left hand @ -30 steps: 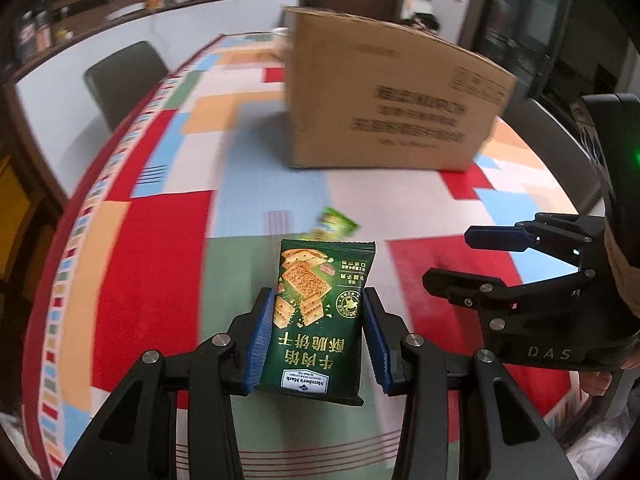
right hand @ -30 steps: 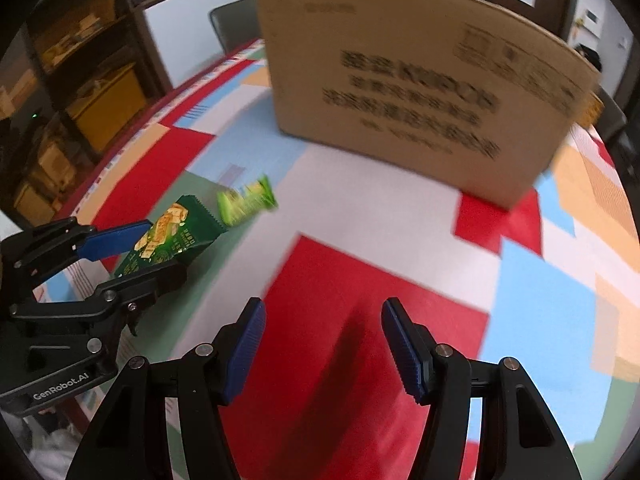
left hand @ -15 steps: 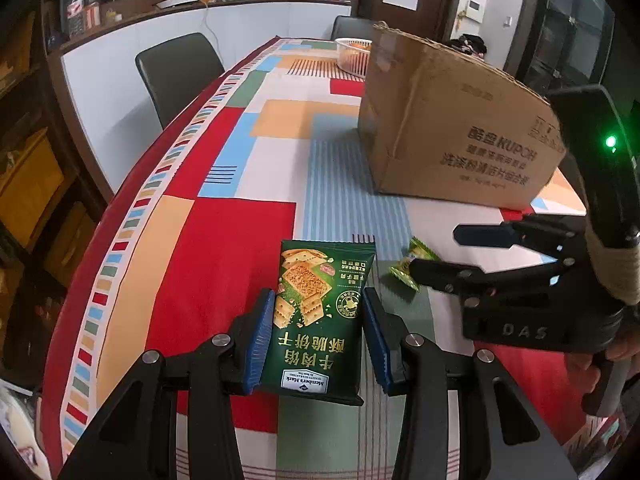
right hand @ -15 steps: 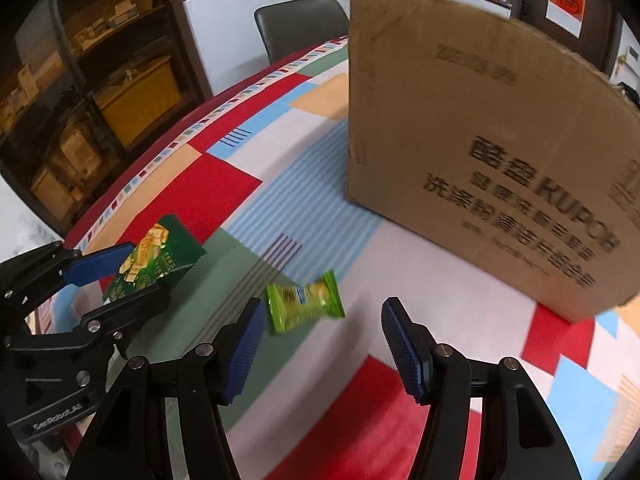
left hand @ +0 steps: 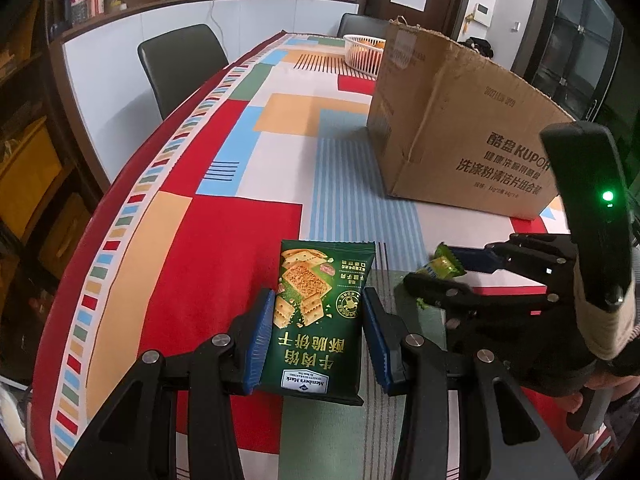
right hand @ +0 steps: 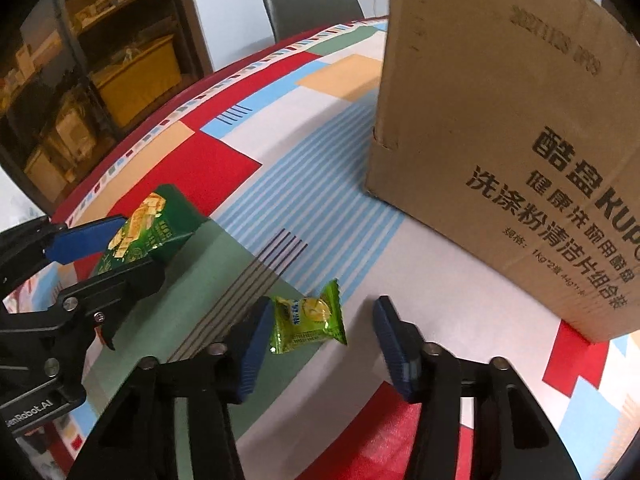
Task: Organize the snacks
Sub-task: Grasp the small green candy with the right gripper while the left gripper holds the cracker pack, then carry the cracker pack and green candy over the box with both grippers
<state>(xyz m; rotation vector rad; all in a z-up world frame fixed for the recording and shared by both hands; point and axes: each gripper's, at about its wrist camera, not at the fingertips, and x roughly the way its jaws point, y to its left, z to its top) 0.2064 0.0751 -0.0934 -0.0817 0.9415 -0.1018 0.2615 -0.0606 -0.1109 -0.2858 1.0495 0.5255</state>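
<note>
Left gripper (left hand: 319, 344) clamped on a dark green cracker packet (left hand: 318, 312), blue pads pressed to both long edges, packet held upright with its printed face toward the camera and text upside down. From the right wrist view the same packet (right hand: 150, 232) sits just above the counter (right hand: 320, 216), which is covered in a cloth of red, blue, green and tan blocks. Right gripper (right hand: 320, 344) has its fingers spread wide, nothing pinched. A small light green candy wrapper (right hand: 310, 318) lies on the cloth between those fingers, close against the left pad, clear space between it and the right pad; whether the left pad actually touches it, cannot tell. In the left wrist view the right gripper (left hand: 448, 276) shows off to the right with the candy wrapper (left hand: 442, 266) peeking out between its fingertips. A large cardboard box (left hand: 460, 128) with printed Chinese lettering stands on the counter beyond both grippers, well apart from the candy. Behind the box, a white basket (left hand: 362, 52) near the far end. Dark chair (left hand: 180, 68) along the left edge of the counter.
</note>
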